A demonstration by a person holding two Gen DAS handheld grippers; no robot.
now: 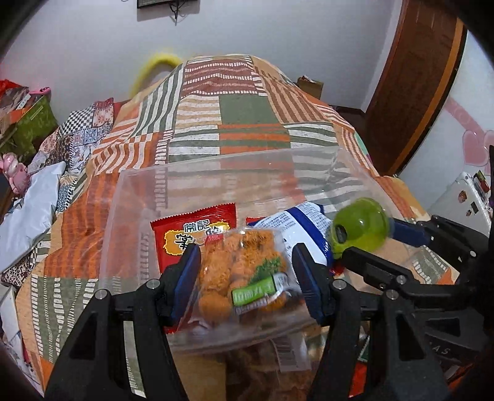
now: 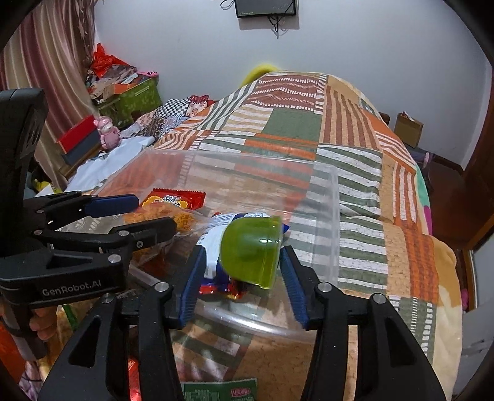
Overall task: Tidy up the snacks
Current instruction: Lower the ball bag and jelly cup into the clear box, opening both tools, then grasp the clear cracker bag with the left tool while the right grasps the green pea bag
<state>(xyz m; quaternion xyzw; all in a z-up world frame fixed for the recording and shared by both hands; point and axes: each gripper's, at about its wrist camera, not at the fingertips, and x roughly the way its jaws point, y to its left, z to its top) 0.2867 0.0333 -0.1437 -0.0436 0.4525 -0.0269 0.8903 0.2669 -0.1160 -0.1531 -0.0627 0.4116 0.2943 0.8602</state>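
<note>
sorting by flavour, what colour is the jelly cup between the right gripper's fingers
Translucent green jelly cup; right wrist view shows it best.

Patchwork bedspread (image 1: 247, 123), striped blocks of orange, green, cream and brown, covering the bed. Second quilt (image 1: 83, 135) of small checked and floral patches, at the bed's left edge. Pale blue-white cloth (image 1: 27, 209) beside it. Pink toy figure (image 2: 108, 134) near a red-lidded box (image 2: 77, 138). Green patterned box (image 2: 139, 97) piled with papers. Striped curtain (image 2: 52, 61). Dark screen (image 2: 265, 7) on the white wall, cables hanging. Brown paper bag (image 2: 409, 129) on the floor. Wooden door (image 1: 413, 89).
</note>
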